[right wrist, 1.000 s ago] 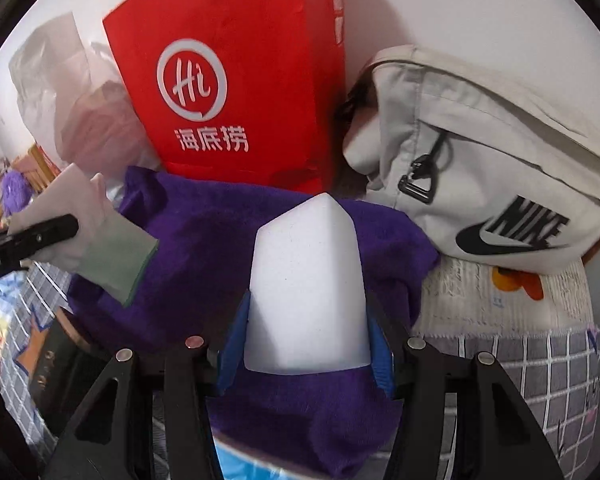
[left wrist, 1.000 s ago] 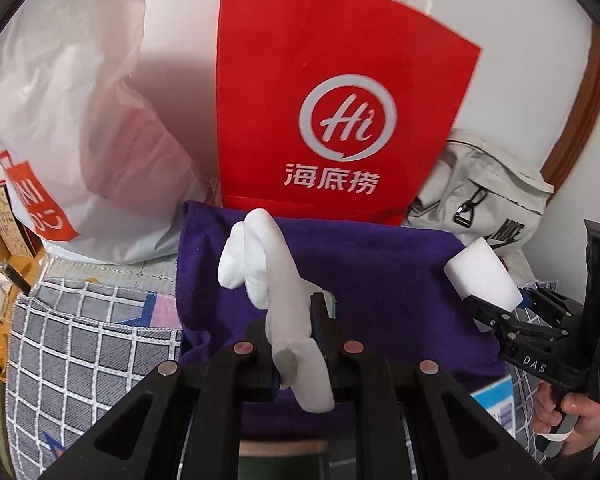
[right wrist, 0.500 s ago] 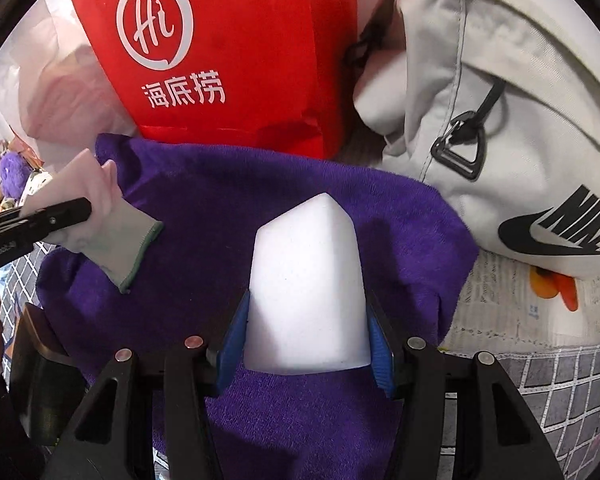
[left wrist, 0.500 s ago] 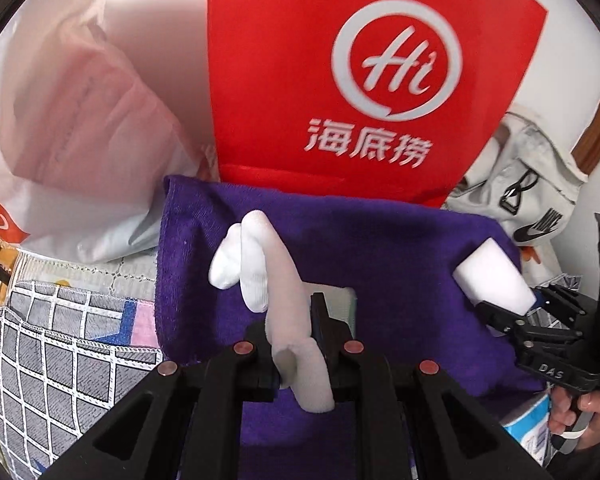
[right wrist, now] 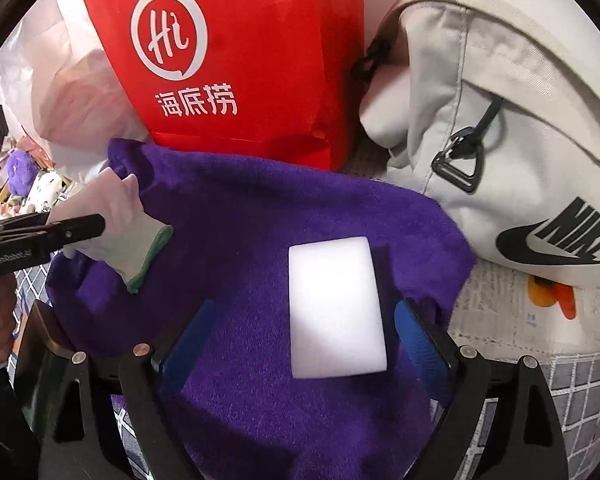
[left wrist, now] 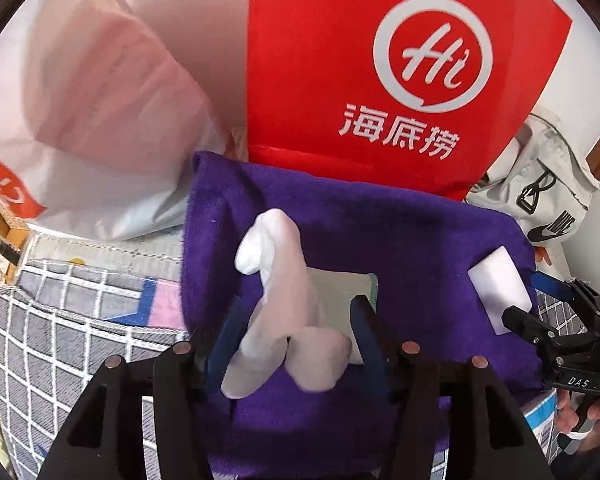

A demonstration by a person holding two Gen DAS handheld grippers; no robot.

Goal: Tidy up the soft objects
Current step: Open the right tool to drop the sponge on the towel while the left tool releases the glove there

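Both claws tilt down, opening: left claw (left wrist: 294,334) around glove (left wrist: 284,304)

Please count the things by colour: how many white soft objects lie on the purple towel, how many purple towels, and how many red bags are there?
White soft objects: 2, the glove and the sponge
Purple towel: 1
Red bag: 1
Total: 4
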